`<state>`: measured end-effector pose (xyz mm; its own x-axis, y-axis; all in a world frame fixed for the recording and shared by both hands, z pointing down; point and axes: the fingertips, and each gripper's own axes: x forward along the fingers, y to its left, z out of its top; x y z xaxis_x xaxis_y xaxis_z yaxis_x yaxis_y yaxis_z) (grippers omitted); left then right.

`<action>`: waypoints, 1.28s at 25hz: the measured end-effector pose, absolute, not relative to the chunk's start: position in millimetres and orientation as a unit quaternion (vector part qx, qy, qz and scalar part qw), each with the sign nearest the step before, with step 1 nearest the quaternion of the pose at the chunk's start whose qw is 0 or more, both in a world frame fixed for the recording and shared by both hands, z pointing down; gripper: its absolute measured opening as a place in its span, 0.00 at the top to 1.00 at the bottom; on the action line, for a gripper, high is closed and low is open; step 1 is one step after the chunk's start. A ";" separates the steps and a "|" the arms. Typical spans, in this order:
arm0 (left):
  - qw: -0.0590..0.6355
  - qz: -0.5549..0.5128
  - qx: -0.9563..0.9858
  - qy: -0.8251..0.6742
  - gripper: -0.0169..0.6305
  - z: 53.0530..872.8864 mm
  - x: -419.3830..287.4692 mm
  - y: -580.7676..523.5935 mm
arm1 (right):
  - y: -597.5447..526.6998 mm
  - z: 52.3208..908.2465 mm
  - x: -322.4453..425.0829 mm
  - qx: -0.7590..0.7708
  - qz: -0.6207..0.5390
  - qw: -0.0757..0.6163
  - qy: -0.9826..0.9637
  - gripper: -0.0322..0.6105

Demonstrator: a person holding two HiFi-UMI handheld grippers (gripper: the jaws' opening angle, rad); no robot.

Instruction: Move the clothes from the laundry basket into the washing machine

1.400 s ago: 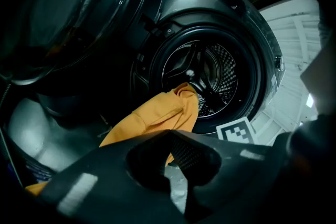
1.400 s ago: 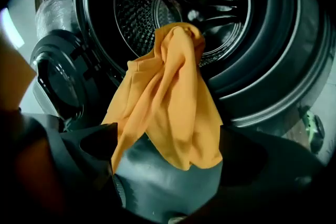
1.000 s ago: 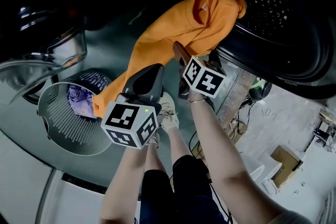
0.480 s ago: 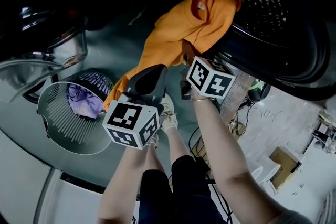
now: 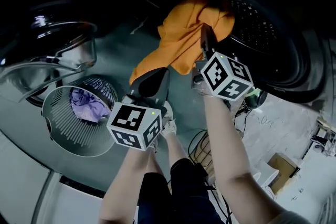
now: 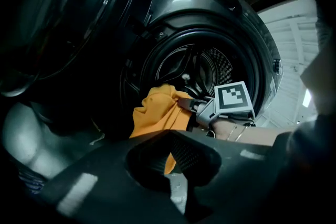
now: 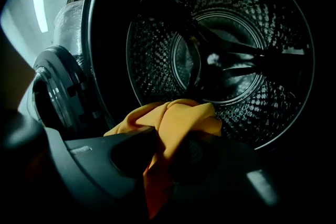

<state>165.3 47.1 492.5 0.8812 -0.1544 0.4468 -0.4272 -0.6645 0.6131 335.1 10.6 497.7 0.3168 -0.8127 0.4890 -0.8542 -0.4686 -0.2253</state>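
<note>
you are mid-load: the right gripper (image 5: 206,36) has its fingers clamped on a bunched fold of the orange garment (image 5: 181,42), right at the mouth of the washing machine (image 6: 231,13), with the perforated drum (image 7: 252,34) open straight ahead of those fingers

the left gripper (image 5: 155,75) sits lower and further back, its fingers brought together; the garment's trailing edge meets their tips and looks pinched there, though the dark view makes that a judgement

most of the cloth lies over the door lip, between the two pairs of fingers, not yet inside

next, push the right fingers deeper past the lip and let go only once the bunch is over the drum floor; feed the tail in with the left fingers so it does not slide back out

the laundry basket (image 5: 68,128) is well behind the left fingers, with a purple cloth (image 5: 86,107) left in it to fetch
</note>
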 end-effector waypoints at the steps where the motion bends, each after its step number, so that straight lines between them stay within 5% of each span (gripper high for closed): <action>1: 0.375 0.180 0.895 -0.163 0.97 491.4 166.7 44.7 | 9.3 495.0 340.8 0.814 0.274 0.034 -0.511 0.78; 13: 0.367 0.163 0.901 -0.161 0.97 483.2 176.7 29.0 | -15.6 447.6 419.5 0.857 0.208 0.011 -0.471 0.73; 17: 0.371 0.167 0.900 -0.158 0.97 486.3 181.2 32.9 | -12.6 479.3 416.5 0.847 0.271 0.000 -0.458 0.35; 20: 0.371 0.170 0.899 -0.160 0.97 488.5 180.0 34.1 | -5.6 491.4 406.6 0.840 0.295 0.017 -0.455 0.18; 32: 0.371 0.180 0.895 -0.173 0.97 494.7 169.9 37.4 | 78.8 550.3 302.7 0.800 0.395 0.056 -0.448 0.10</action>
<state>169.9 37.4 494.7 0.8753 -0.1771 0.4499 -0.4434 -0.6650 0.6010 302.7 78.8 550.3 0.2877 -0.6724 0.6819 -0.7611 -0.5928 -0.2634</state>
